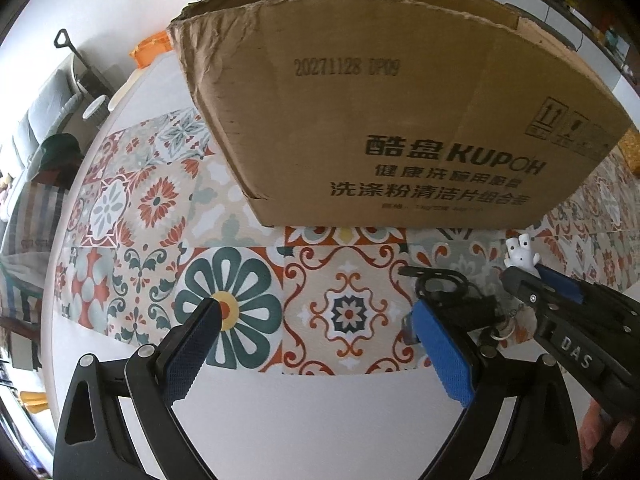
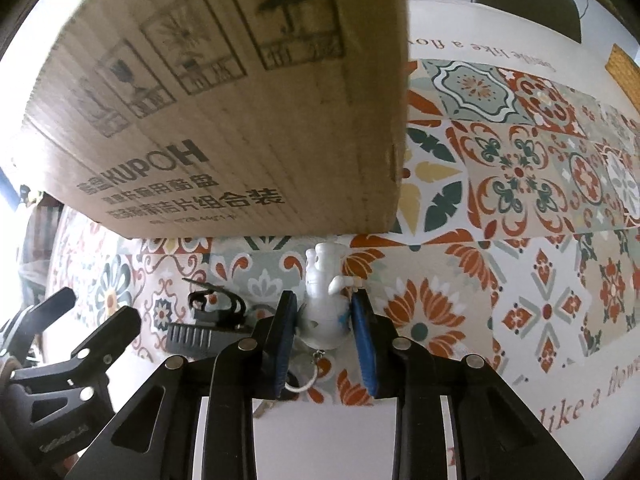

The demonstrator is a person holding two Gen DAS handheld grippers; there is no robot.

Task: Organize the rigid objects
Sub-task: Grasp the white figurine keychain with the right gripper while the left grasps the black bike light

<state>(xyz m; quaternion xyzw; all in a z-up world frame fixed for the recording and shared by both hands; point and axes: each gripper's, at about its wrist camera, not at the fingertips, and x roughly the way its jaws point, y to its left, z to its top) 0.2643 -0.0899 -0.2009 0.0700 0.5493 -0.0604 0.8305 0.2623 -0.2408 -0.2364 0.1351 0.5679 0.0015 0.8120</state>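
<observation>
Here, on a bench [image 1: 248, 400] covered by a tile-patterned cloth [image 1: 224, 216], an open cardboard box [image 1: 360, 120] printed "KUPOH" stands as the landmark, its printed wall facing both cameras. Just in front of that wall, near the box's right-hand corner, lies a small white figurine [image 2: 324, 300] with a metal key ring at its base, its head pointing toward the box. The right gripper [image 2: 324, 320] is clenched on it: the 2 blue-padded fingers [image 2: 362, 344] press the figurine's rounded body from either side, and the head and 1 small arm stick out past the tips toward the box. From the left wrist view the same figurine [image 1: 520, 252] shows at the tip of the right gripper [image 1: 532, 280], close to the box's lower edge. The left gripper [image 1: 316, 320] hangs over the cloth in front of the box with its fingers spread wide and nothing between them. Beside its right finger [image 1: 440, 352], in front of the box and left of the figurine, lies a black corded device [image 1: 452, 296] with a ribbed body, resting on the cloth. An orange item [image 1: 152, 48] sits behind the box's left corner.
</observation>
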